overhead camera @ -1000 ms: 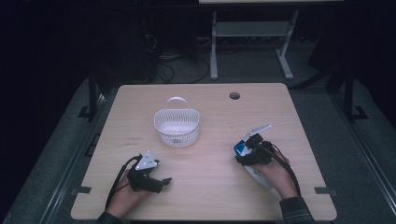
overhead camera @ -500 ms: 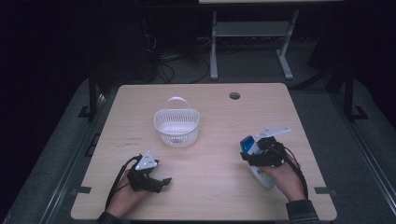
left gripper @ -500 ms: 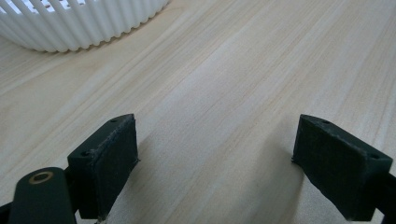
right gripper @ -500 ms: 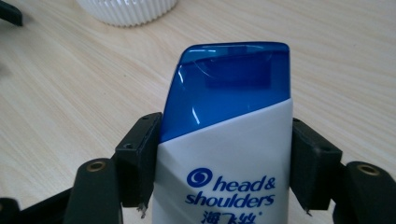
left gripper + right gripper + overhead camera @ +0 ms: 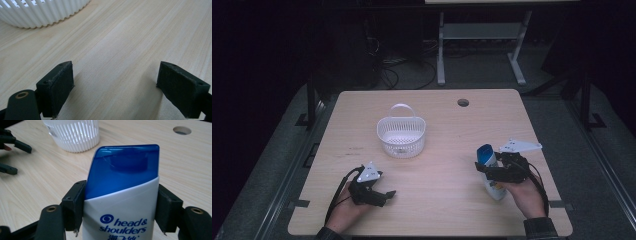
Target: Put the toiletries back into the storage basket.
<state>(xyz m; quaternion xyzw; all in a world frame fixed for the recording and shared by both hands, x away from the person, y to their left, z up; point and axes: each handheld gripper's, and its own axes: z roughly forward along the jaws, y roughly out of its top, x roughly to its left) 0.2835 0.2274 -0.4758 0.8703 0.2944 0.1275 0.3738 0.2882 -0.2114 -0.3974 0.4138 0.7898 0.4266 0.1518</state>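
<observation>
High view | right gripper [image 5: 486, 171] clamps shampoo bottle [image 5: 490, 170]; left gripper [image 5: 384, 194] low

Each black tool [image 5: 384, 193] carries a grey three-cornered plate, trailing cable and brass-ringed screw holes.

- Pale wood-grain tabletop [image 5: 447, 200], rounded corners, round cable hole [image 5: 463, 102] toward one o'clock from the middle.
- White slatted basket [image 5: 401, 136] standing directly on the wood, toward eleven o'clock from the middle, handle upright.
- Faint dark scuffs [image 5: 354, 149] at nine o'clock of the basket.
</observation>
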